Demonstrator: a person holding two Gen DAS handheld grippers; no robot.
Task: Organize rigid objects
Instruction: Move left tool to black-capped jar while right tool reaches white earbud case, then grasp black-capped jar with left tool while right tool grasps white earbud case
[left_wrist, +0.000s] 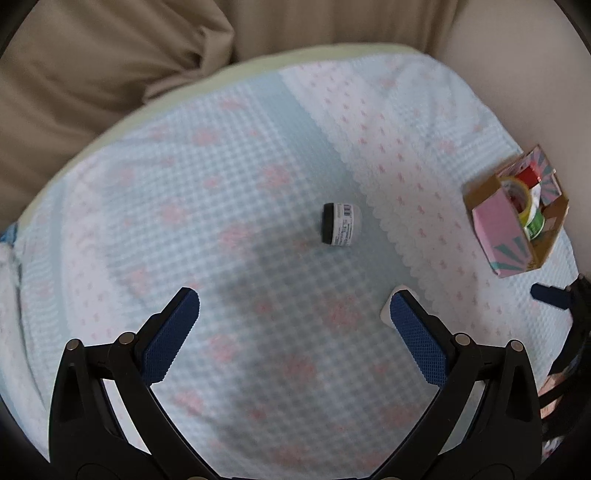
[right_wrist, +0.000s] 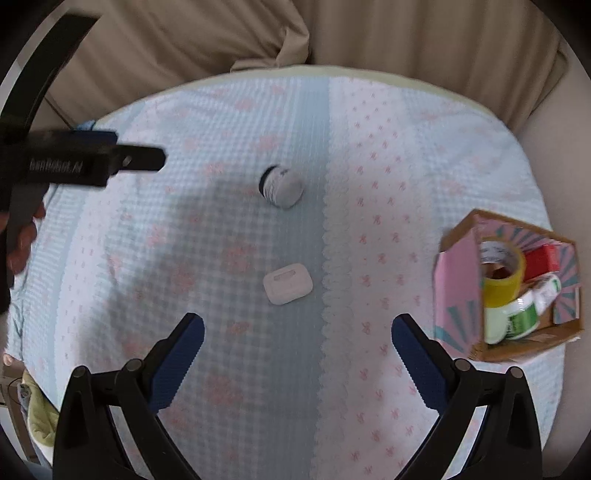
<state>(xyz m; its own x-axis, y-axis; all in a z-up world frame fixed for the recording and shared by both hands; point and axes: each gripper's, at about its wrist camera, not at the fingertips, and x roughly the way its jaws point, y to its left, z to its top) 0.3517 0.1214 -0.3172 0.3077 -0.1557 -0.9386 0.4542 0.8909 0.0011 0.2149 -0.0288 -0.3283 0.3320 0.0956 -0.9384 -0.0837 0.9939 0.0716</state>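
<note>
Both tools hang above the bed with nothing in them. The left gripper (left_wrist: 291, 314) has its jaws spread wide, and so does the right gripper (right_wrist: 297, 339).

2 loose things are left on the pale blue and white quilted bedspread with pink bows (right_wrist: 229, 332). A small white jar with a black lid and a printed label (left_wrist: 340, 224) lies on its side near the middle of the spread, at 12 o'clock from the left gripper and clear of its fingers. A white rounded plastic earbud case (right_wrist: 288, 283) lies flat just ahead of the right gripper, at about 12 o'clock, between it and the jar. In the left wrist view only a corner of that case shows, behind the right-hand blue pad.

The pink and teal open cardboard box (right_wrist: 460, 288) sits at 3 o'clock from the case, near the edge of the bed, and holds a yellow tape roll (right_wrist: 502, 273), a red roll and a green and white one.

The case looks like the right gripper's next pick. I would come straight down over it, pads on its 2 long sides, and close low, since the soft spread will give. For the jar, grip across lid and base so it cannot roll away.
</note>
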